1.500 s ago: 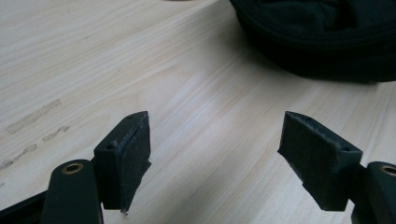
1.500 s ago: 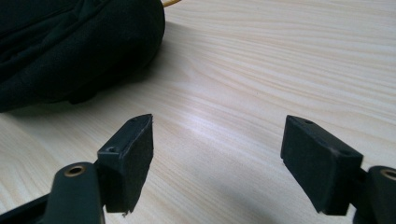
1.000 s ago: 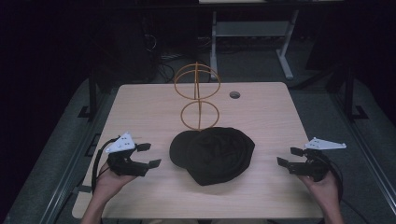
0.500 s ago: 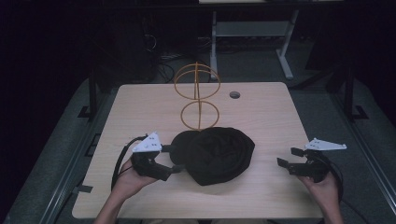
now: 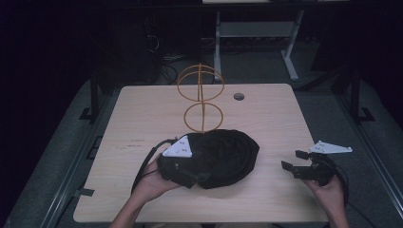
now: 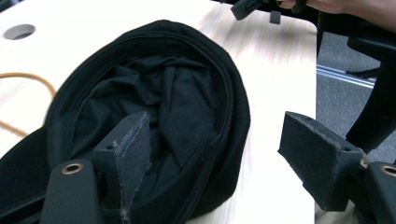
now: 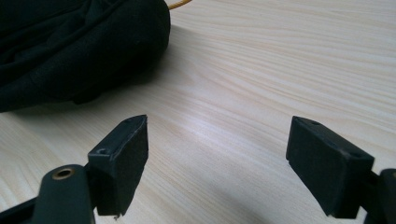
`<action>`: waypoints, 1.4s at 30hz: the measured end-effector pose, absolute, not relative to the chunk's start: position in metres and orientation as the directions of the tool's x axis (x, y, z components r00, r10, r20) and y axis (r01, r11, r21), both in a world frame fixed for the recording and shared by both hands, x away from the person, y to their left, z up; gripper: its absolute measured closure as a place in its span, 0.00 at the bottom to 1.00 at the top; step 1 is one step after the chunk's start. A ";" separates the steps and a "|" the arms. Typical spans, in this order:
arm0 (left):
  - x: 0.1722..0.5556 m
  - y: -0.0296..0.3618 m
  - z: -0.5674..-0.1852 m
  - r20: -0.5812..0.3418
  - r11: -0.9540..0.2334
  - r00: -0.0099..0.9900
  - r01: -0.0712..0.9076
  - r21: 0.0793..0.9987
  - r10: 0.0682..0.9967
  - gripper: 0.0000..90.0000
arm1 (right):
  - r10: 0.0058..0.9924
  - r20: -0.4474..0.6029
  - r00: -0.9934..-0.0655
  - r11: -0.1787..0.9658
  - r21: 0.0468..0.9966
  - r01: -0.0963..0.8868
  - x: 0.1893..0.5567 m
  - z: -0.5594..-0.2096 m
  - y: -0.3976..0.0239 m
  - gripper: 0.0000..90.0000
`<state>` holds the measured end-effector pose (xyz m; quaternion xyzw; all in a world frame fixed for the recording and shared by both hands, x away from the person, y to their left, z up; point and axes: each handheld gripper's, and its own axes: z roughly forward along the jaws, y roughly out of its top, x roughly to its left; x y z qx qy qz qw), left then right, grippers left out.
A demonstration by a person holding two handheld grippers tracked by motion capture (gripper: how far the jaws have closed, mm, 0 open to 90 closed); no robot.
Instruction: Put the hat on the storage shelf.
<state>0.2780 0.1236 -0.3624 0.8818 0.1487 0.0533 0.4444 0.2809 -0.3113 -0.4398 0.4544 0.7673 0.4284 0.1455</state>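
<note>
We see the cap (image 5: 223, 156) at the table's (image 5: 285, 123) 6 o'clock, the left gripper (image 6: 215, 158) with jaws open astride its rim, the right gripper (image 5: 295, 165) at 4 o'clock, jaws open and empty.

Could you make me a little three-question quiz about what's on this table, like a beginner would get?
1. True or false: the left tongs are shut on the black hat.
2. Which stands behind the hat: A) an orange wire stand, B) a glass bottle, C) a stack of books?
3. Fill in: the right tongs hover over the bare ____, apart from the hat.

Key
1. False. The jaws stand open; in the left gripper view one is over the hat's hollow and the other outside its rim.
2. A
3. table
</note>
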 end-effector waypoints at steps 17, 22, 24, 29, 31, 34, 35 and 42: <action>0.284 0.065 -0.383 -0.068 -0.660 0.961 0.234 0.713 0.267 0.35 | 0.809 0.155 -0.567 0.248 0.785 0.568 0.281 -0.440 -0.307 0.24; 0.287 0.053 -0.391 -0.044 -0.722 0.966 0.219 0.657 0.254 0.41 | 0.806 0.153 -0.571 0.256 0.780 0.571 0.281 -0.441 -0.305 0.24; 0.288 0.048 -0.394 -0.047 -0.735 0.966 0.225 0.640 0.255 0.44 | 0.806 0.149 -0.573 0.260 0.780 0.569 0.281 -0.441 -0.305 0.24; 0.290 0.038 -0.400 -0.021 -0.777 0.968 0.214 0.592 0.251 0.48 | 0.804 0.150 -0.576 0.264 0.777 0.571 0.281 -0.441 -0.304 0.24; 0.290 0.035 -0.402 -0.008 -0.792 0.968 0.209 0.573 0.250 0.50 | 0.803 0.150 -0.576 0.265 0.777 0.571 0.281 -0.441 -0.304 0.24; 0.291 0.032 -0.404 -0.012 -0.799 0.968 0.212 0.563 0.249 0.51 | 0.803 0.151 -0.576 0.265 0.776 0.573 0.281 -0.440 -0.303 0.24; 0.290 0.030 -0.406 -0.014 -0.812 0.971 0.206 0.546 0.237 0.52 | 0.803 0.151 -0.577 0.266 0.775 0.573 0.281 -0.440 -0.303 0.24; 0.286 0.022 -0.413 0.013 -0.843 0.975 0.185 0.505 0.221 0.57 | 0.798 0.147 -0.584 0.276 0.773 0.571 0.281 -0.441 -0.302 0.24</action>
